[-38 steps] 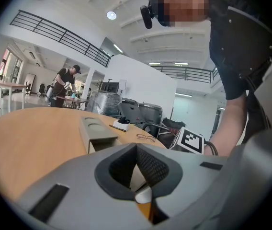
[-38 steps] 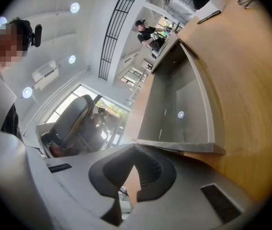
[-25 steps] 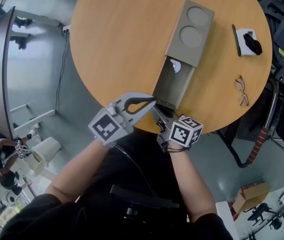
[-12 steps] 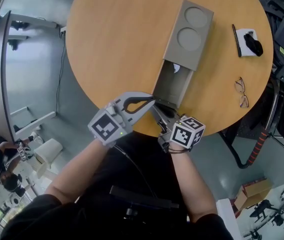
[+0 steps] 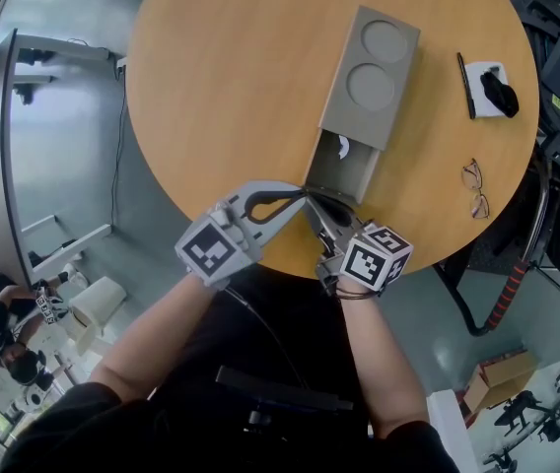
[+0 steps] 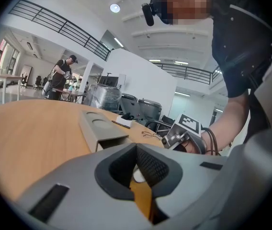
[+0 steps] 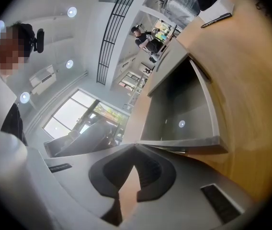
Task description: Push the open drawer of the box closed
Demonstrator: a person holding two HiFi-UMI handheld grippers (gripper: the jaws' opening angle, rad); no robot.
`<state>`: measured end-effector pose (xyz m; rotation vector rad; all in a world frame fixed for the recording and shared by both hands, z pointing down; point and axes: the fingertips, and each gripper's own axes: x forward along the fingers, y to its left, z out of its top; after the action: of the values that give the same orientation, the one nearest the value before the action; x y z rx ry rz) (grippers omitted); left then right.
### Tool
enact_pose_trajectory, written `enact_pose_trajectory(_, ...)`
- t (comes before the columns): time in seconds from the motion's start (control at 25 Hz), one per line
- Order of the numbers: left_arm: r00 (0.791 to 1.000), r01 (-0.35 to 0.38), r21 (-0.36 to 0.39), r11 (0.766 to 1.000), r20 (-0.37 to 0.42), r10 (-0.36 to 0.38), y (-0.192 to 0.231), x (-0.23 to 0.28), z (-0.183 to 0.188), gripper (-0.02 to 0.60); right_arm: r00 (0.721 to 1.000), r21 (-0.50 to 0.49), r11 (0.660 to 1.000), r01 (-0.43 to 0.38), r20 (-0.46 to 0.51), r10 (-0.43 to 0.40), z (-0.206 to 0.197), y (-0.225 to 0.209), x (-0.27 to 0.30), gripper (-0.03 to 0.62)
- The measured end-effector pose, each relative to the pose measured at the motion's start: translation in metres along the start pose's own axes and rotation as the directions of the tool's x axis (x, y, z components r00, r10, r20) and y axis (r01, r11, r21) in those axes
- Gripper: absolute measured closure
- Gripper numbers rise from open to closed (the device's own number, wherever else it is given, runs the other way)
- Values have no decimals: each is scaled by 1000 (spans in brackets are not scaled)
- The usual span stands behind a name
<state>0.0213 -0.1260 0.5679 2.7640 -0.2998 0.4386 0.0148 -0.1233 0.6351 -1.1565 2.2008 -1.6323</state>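
A grey box (image 5: 374, 62) with two round recesses in its lid lies on the round wooden table (image 5: 231, 87). Its drawer (image 5: 344, 166) stands partly open toward the table's near edge, with a small white thing (image 5: 342, 146) inside. My left gripper (image 5: 303, 195) is shut, its tips at the drawer's front left corner. My right gripper (image 5: 319, 215) is shut too and sits against the drawer front. The right gripper view looks into the drawer (image 7: 184, 119) just past the shut right gripper (image 7: 135, 147). In the left gripper view the shut left gripper (image 6: 136, 145) points at the box (image 6: 95, 123).
A pair of glasses (image 5: 476, 187) lies near the table's right edge. Further back on the right are a black pen (image 5: 465, 79) and a white pad (image 5: 485, 70) with a black object on it. The table's near edge runs just under both grippers.
The drawer has slid some way into the box, so less of it sticks out. Both grippers have moved forward with its front and stayed shut.
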Motion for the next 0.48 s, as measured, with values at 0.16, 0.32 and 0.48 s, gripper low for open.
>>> enact_pose_trajectory(0.16,1000,8,1,1000,-11,-8,8,5,3,554,1000,1,1000,9,13,-9,17,-5,3,589)
enact_pose_trajectory(0.32,1000,14,-1,1000,-14,-14,20,13,6,554,1000,6,1000,9,18,-9,29,-8,9,589)
enact_pose_trajectory(0.48,1000,21,-5,1000,-18,-21,33,21,8,554,999,11,1000,14,28,-14,39,-13,14,589)
